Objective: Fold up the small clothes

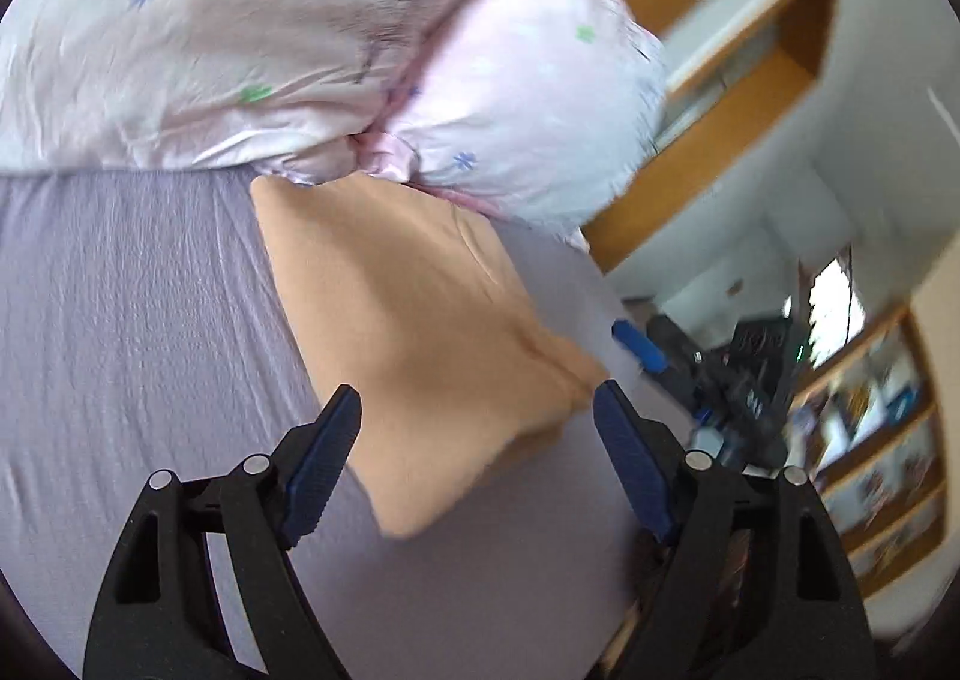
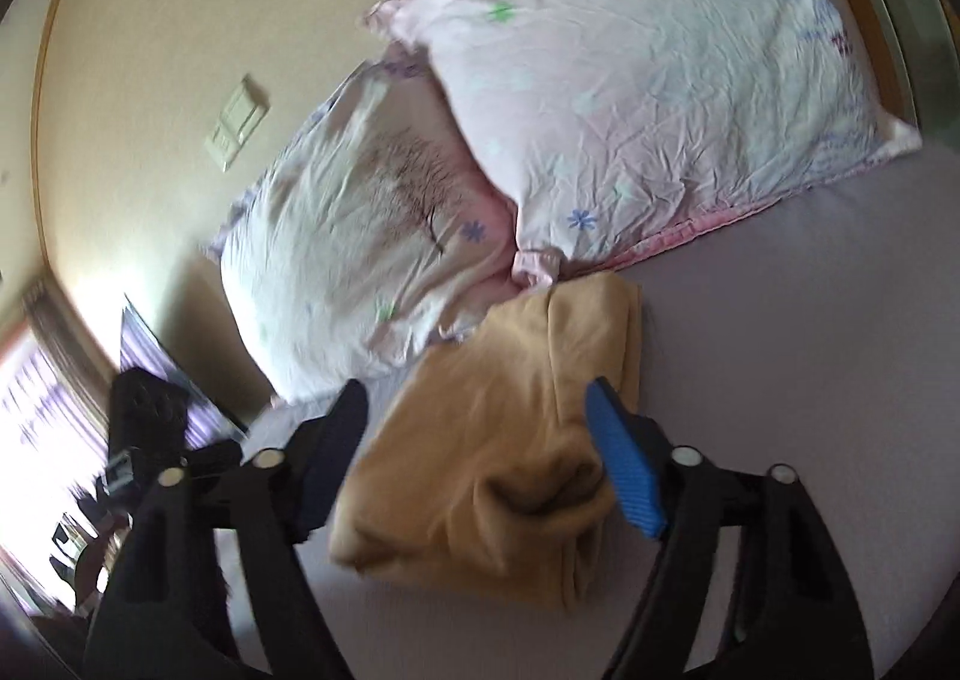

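A small tan garment (image 1: 420,332) lies folded into a rough rectangle on the lavender bed sheet (image 1: 132,332), its far end against the pillows. My left gripper (image 1: 477,410) is open and empty, its blue-padded fingers apart above the garment's near end. In the right wrist view the same garment (image 2: 498,428) lies bunched with a deep crease near my right gripper (image 2: 477,410), which is open and empty just above it. The right gripper also shows in the left wrist view (image 1: 720,380) beyond the garment's right edge.
Two pink-white flowered pillows (image 2: 630,98) lie at the head of the bed, touching the garment's far end. A wooden headboard and shelf (image 1: 738,104) stand to the right. The bed sheet (image 2: 780,380) spreads out around the garment. A wall switch (image 2: 237,122) is on the beige wall.
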`<state>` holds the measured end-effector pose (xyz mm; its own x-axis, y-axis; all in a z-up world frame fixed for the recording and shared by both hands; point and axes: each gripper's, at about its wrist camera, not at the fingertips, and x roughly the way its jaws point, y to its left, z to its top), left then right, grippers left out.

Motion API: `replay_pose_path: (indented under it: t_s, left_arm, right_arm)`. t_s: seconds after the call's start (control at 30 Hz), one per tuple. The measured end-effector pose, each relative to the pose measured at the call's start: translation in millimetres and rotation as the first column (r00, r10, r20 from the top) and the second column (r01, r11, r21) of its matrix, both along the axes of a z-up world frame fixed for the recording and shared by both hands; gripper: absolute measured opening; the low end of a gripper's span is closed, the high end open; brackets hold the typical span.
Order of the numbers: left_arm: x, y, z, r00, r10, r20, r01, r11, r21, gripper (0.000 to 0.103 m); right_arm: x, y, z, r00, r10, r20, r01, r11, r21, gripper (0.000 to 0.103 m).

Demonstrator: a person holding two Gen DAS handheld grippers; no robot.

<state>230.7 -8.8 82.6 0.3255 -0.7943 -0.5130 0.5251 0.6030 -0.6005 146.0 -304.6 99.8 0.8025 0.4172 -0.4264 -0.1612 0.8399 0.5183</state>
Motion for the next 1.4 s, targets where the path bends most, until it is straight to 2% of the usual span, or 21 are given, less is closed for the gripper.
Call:
replay_pose_path:
  t_s: [0.03,0.1,0.2,0.23,0.27,0.37,0.5,0.6,0.63,0.7,0.77,0.8,0.83,0.9,1.0,1.13,1.2,1.23,1.3,1.37,1.4]
  left_arm:
    - [-9,-8,3,0.999,-0.029,0.037,0.028,0.999,0.02,0.081]
    - [-26,-21,0,0.991,-0.083,0.105,0.076,0.994,0.073,0.081]
    - [-41,-53,-8,0.973,-0.16,0.169,0.128,0.975,0.183,0.081]
    - [-45,-58,-12,0.969,-0.175,0.175,0.136,0.968,0.212,0.081]
    - [-47,-72,-19,0.966,-0.19,0.178,0.14,0.955,0.262,0.081]
    - [-42,-87,-42,0.97,-0.204,0.13,0.147,0.925,0.351,0.08]
    - [-41,-85,-52,0.968,-0.235,0.084,0.19,0.914,0.36,0.074]
    - [-43,-85,-57,0.964,-0.256,0.072,0.212,0.903,0.374,0.073]
    - [-43,-80,-56,0.964,-0.26,0.059,0.222,0.906,0.36,0.073]
    - [-39,-61,-48,0.97,-0.24,0.031,0.223,0.937,0.268,0.073]
    - [-25,-32,-36,0.988,-0.149,0.029,0.143,0.979,0.145,0.074]
    - [-14,-19,-33,0.996,-0.089,0.018,0.086,0.991,0.102,0.075]
    - [-2,-10,-32,0.999,-0.041,-0.004,0.041,0.996,0.074,0.076]
    - [30,4,-39,0.993,0.05,-0.106,-0.049,0.999,0.017,0.076]
    - [61,3,-56,0.968,0.076,-0.239,-0.085,0.996,-0.029,0.076]
    - [80,-10,-71,0.947,0.09,-0.309,-0.098,0.995,-0.011,0.076]
    - [90,-14,-78,0.935,0.099,-0.341,-0.113,0.993,-0.021,0.076]
    - [92,-15,-81,0.931,0.103,-0.352,-0.12,0.992,-0.026,0.076]
    - [95,-14,-88,0.925,0.112,-0.363,-0.133,0.99,-0.034,0.069]
    - [96,-9,-92,0.924,0.116,-0.364,-0.136,0.99,-0.032,0.042]
    - [95,-3,-92,0.923,0.109,-0.369,-0.137,0.989,-0.05,0.037]
  right_arm:
    - [-6,3,0,1.0,0.003,-0.003,-0.003,1.0,-0.027,0.057]
    - [-15,12,-3,0.999,0.006,-0.033,-0.008,0.996,-0.084,0.05]
    - [-10,27,-15,0.996,0.005,-0.094,-0.019,0.989,-0.146,0.045]
    - [-5,32,-23,0.992,-0.003,-0.13,-0.019,0.985,-0.171,0.02]
    - [-1,35,-28,0.988,-0.014,-0.155,-0.017,0.981,-0.194,0.007]
    - [-4,24,-36,0.984,-0.08,-0.16,0.052,0.983,-0.175,0.007]
    - [-25,-7,-45,0.973,-0.133,-0.191,0.126,0.991,-0.052,0.006]
    - [-24,-2,-68,0.951,-0.125,-0.282,0.106,0.991,-0.084,0.007]
    - [-25,-1,-71,0.949,-0.113,-0.294,0.094,0.992,-0.079,0.009]
    - [-31,-9,-61,0.956,-0.107,-0.274,0.104,0.994,-0.026,0.023]
    - [-32,-23,-46,0.966,-0.109,-0.235,0.123,0.991,0.046,0.071]
    - [-29,-29,-41,0.97,-0.112,-0.217,0.13,0.989,0.07,0.072]
    - [-20,-34,-38,0.971,-0.104,-0.217,0.125,0.988,0.086,0.072]
    - [9,-43,-43,0.958,-0.068,-0.279,0.109,0.985,0.133,0.069]
    - [48,-46,-60,0.928,-0.002,-0.374,0.083,0.976,0.201,0.059]
    - [69,-35,-75,0.906,0.048,-0.42,0.044,0.978,0.205,0.058]
    - [71,-33,-82,0.904,0.067,-0.422,0.032,0.974,0.224,0.047]
    - [73,-31,-85,0.903,0.09,-0.42,0.015,0.971,0.24,0.037]
    - [70,-28,-87,0.916,0.095,-0.39,0.001,0.971,0.24,0.03]
    - [69,-22,-81,0.928,0.086,-0.363,-0.006,0.976,0.216,0.028]
    - [68,-19,-77,0.935,0.087,-0.344,-0.009,0.975,0.221,0.027]
